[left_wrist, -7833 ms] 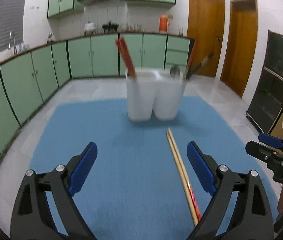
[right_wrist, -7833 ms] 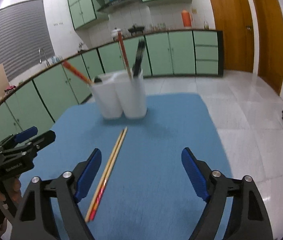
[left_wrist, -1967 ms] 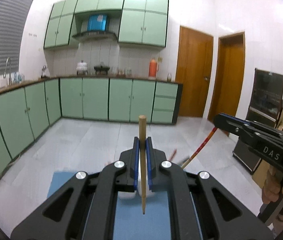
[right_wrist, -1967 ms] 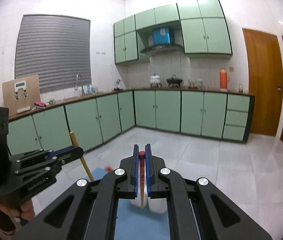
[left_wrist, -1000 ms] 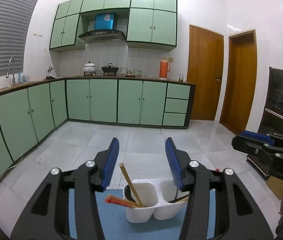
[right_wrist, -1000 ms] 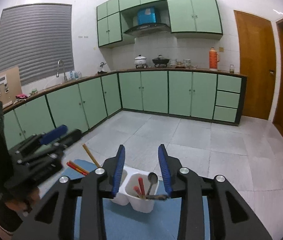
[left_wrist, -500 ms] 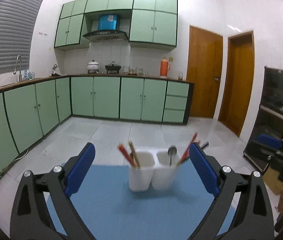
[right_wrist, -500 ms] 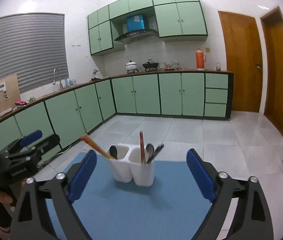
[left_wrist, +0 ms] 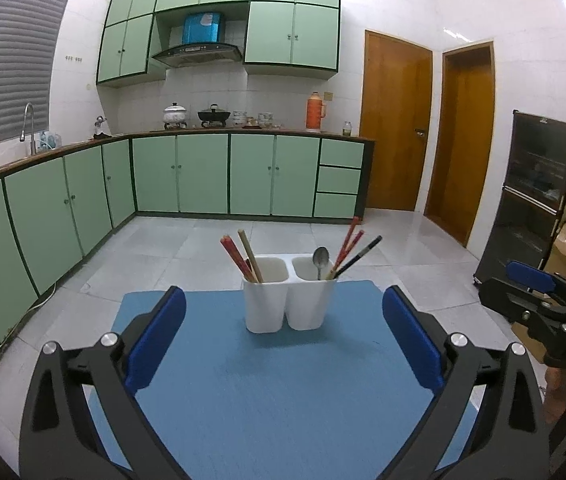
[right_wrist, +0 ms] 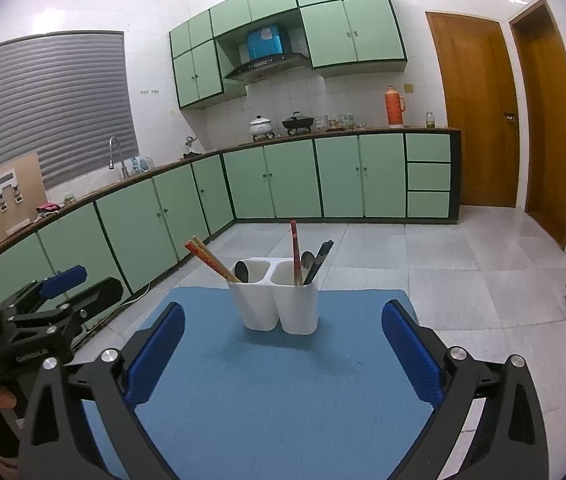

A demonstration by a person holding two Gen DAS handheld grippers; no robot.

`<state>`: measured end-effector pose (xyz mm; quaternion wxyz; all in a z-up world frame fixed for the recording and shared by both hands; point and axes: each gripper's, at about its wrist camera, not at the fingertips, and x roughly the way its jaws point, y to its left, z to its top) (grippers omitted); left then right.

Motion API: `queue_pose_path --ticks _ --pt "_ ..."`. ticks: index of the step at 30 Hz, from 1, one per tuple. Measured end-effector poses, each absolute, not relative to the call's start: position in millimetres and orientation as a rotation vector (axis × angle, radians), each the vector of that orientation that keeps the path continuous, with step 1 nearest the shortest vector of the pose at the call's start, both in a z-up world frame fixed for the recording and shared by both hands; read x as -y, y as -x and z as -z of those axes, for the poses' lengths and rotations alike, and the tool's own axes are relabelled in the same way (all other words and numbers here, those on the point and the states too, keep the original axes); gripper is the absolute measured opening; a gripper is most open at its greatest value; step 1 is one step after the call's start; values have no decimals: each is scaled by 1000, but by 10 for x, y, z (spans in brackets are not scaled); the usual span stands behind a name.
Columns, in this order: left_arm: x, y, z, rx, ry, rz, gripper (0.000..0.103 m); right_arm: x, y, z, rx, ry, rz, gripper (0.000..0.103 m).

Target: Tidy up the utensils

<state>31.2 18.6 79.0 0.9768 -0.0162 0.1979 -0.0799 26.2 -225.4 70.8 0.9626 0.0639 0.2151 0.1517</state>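
Two claws frame our view, and beyond them we see a kitchen with green cabinets (left_wrist: 187,176) along the walls and two wooden doors (left_wrist: 397,128) on the right. We hold both claws over a table covered by a blue mat (left_wrist: 275,384). Our left claw (left_wrist: 283,338) has its jaws opening, already spread wide, with nothing between the blue pads (left_wrist: 155,338) but bare mat. Our right claw (right_wrist: 283,354) has its jaws opening as well, just as wide, and it grips nothing. Each claw shows at the edge of the other's view, with a hand below it.

Near the far edge of the mat stands a white utensil holder (left_wrist: 289,304) with two compartments side by side, upright, well apart from both claws. In the left-wrist view, the left compartment holds red chopsticks (left_wrist: 237,258) and a pale wooden chopstick (left_wrist: 250,255), all leaning to the left. The right compartment holds a metal spoon (left_wrist: 320,258), bowl up, a second red pair (left_wrist: 348,245) and dark chopsticks (left_wrist: 359,258) leaning to the right. From the right-wrist view we also make out a dark spoon-like piece (right_wrist: 241,271) in the left compartment, though we cannot tell exactly what it is
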Motion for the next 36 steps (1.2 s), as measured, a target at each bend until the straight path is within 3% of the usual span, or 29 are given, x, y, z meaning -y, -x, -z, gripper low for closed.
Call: queue_pose_path --ticks 36 --pt "-104 33 -921 -366 9 149 96 2186 98 -898 -391 -76 -337 97"
